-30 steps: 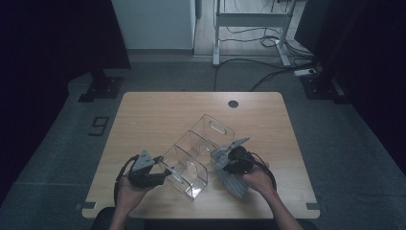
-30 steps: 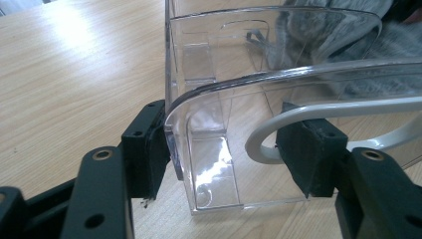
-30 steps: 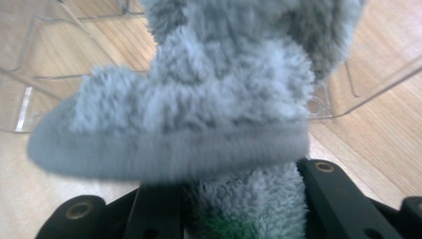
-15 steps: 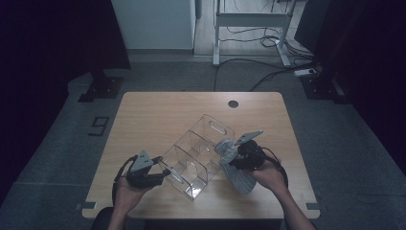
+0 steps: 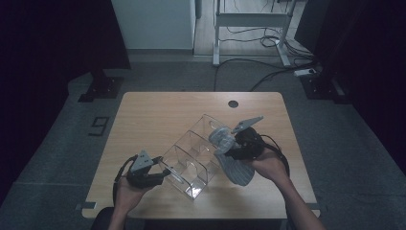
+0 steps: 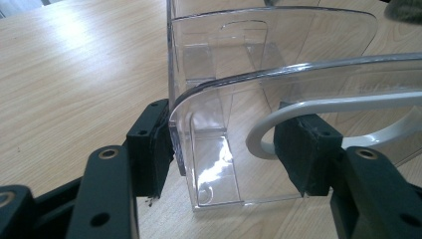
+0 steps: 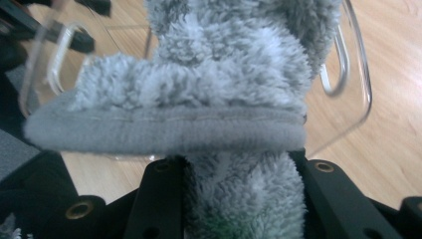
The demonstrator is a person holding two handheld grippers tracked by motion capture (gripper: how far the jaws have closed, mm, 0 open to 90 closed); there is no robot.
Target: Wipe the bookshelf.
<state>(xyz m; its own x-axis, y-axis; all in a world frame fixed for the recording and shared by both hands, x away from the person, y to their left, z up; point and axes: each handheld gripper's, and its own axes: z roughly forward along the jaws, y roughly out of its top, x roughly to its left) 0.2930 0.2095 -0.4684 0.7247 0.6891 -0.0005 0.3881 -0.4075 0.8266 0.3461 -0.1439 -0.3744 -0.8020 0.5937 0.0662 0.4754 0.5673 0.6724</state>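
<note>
Left gripper view: the left gripper [image 6: 234,149] is showing its two black pads set partly apart, one pressing the outside of the clear plastic organizer's [image 6: 268,74] end wall, the other sitting inside against a white loop handle [image 6: 318,107]; the wall is lying between them, gripped or just bracketed, cannot tell which. The high view is giving none of that detail.

Right gripper view: the right gripper [image 7: 239,194] is clamping narrow on a grey fleecy slipper [image 7: 199,99], jaws pinching its fluffy fabric, sole edge running across the frame.

High view: the organizer [image 5: 191,153] is lying on the wooden table [image 5: 158,110] near centre, running from 7 o'clock toward 1 o'clock. The slipper [image 5: 235,165] is hanging at its 3 o'clock side, just beside the wall. A round cable hole [image 5: 233,103] is sitting at 12 o'clock. Cables [image 5: 268,72] are trailing over the floor beyond.

Left hand [image 5: 128,191] is resting low at 7 o'clock; right hand [image 5: 268,165] is raised at 4 o'clock, forearm angling in from the bottom edge.
</note>
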